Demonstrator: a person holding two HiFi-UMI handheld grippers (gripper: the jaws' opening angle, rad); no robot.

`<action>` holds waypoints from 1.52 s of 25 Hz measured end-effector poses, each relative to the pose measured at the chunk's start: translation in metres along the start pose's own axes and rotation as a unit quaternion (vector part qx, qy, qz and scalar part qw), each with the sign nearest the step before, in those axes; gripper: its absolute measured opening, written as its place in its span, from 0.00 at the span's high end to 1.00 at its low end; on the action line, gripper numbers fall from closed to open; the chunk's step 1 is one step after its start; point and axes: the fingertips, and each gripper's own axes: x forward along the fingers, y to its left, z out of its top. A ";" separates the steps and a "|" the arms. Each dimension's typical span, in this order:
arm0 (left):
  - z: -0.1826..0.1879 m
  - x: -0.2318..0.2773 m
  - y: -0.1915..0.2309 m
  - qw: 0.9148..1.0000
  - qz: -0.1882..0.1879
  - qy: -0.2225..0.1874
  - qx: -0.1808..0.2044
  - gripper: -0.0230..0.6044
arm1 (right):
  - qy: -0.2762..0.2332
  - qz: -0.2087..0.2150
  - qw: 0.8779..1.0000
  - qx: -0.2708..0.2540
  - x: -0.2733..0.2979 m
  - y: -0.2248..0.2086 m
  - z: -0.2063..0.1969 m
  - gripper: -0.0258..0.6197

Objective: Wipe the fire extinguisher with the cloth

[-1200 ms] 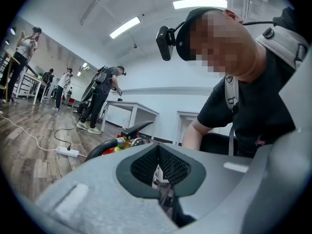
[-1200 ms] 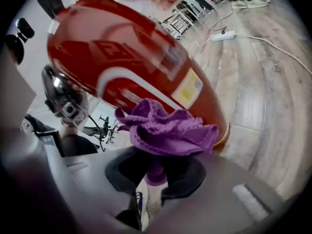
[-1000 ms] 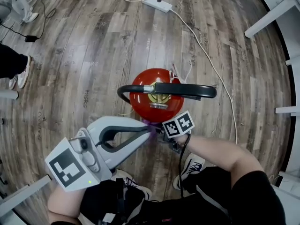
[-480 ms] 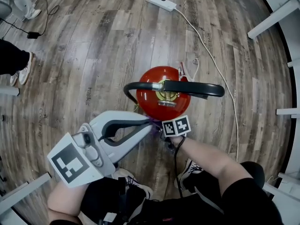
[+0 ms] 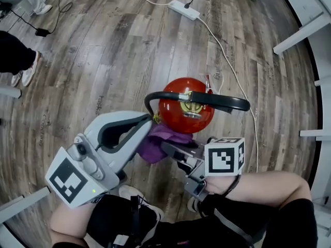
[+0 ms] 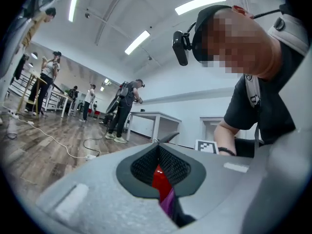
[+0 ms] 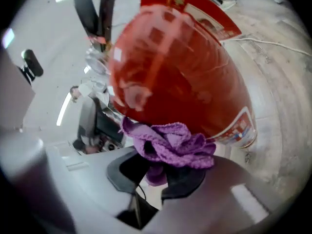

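Grey left hand-held gripper & right hand-held gripper, b/w marker cube each; black tee.

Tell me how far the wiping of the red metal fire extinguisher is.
Done: the right gripper grips the purple knitted cloth. In hand: it presses the cloth on the red metal fire extinguisher; the shut left gripper is beside its top. Left: the unwiped share cannot be told.

In the head view the fire extinguisher shows only its domed top; the body below is hidden. Just beside it, the purple cloth covers the right gripper at its jaw tips. In the right gripper view the extinguisher's label is too blurred to read.
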 end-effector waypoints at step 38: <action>-0.009 -0.026 0.016 1.000 0.028 0.000 -0.008 0.97 | -0.070 -0.284 0.955 0.039 0.112 -0.271 -0.085 0.85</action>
